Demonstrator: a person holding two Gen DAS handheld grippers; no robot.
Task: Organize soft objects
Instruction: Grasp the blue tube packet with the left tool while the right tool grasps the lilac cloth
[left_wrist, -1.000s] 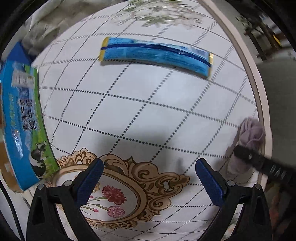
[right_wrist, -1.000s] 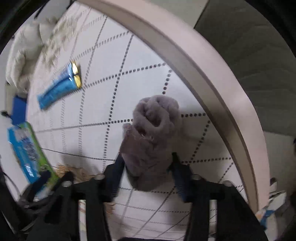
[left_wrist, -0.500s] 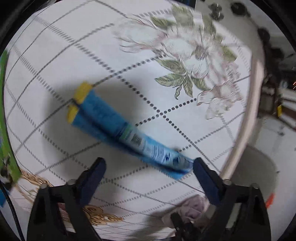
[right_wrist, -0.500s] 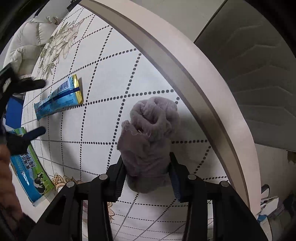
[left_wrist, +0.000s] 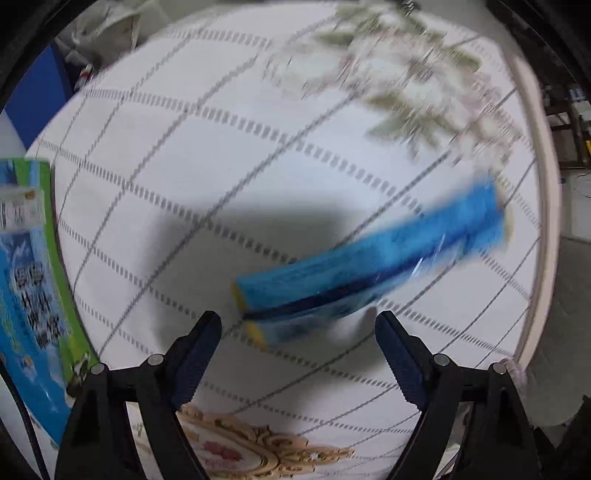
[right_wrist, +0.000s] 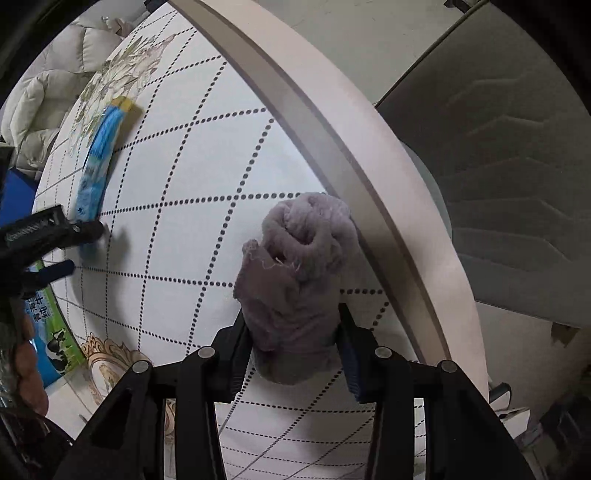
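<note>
While my right gripper (right_wrist: 293, 350) stays clamped on the rumpled mauve cloth (right_wrist: 299, 280) near the round table's rim (right_wrist: 373, 177), my left gripper (left_wrist: 297, 354), its jaws just narrowed yet still apart, hovers over the blue packet (left_wrist: 369, 266), beside a green-edged carton (left_wrist: 33, 280)

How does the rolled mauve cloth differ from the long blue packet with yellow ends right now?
The rolled mauve cloth is a fuzzy, bunched lump; the long blue packet is flat, glossy and slim. The cloth is clamped by the right gripper; the packet lies free, its near end between the left gripper's open jaws, which have just been closing. The cloth lies by the table's rim; the packet further in. Both rest on the tabletop.
</note>
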